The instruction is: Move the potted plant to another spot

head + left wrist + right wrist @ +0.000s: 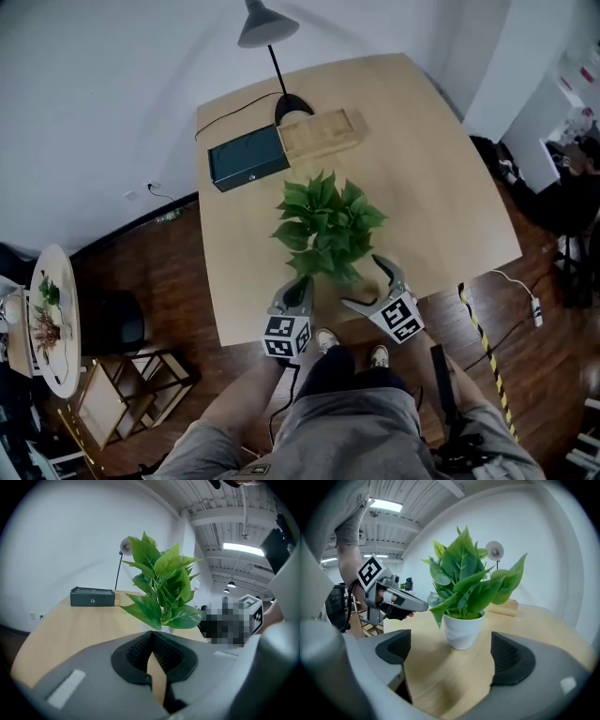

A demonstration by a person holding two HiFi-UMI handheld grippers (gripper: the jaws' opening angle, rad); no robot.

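The potted plant (pixel 326 225) stands near the front of the light wood table (pixel 441 187), its broad green leaves hiding the pot from above. The right gripper view shows its white pot (pixel 462 629) upright on the table. My right gripper (pixel 457 653) is open, a short way in front of the pot with nothing between the jaws; it sits at the plant's front right (pixel 367 281). My left gripper (pixel 151 641) is shut and empty, with the plant (pixel 161 588) just beyond it; it sits at the plant's front left (pixel 300 286).
A dark green box (pixel 247 157) and a wooden box (pixel 321 133) lie at the table's far end beside a desk lamp (pixel 267 26). The table's front edge is just behind both grippers. A small round side table (pixel 54 319) stands on the floor at left.
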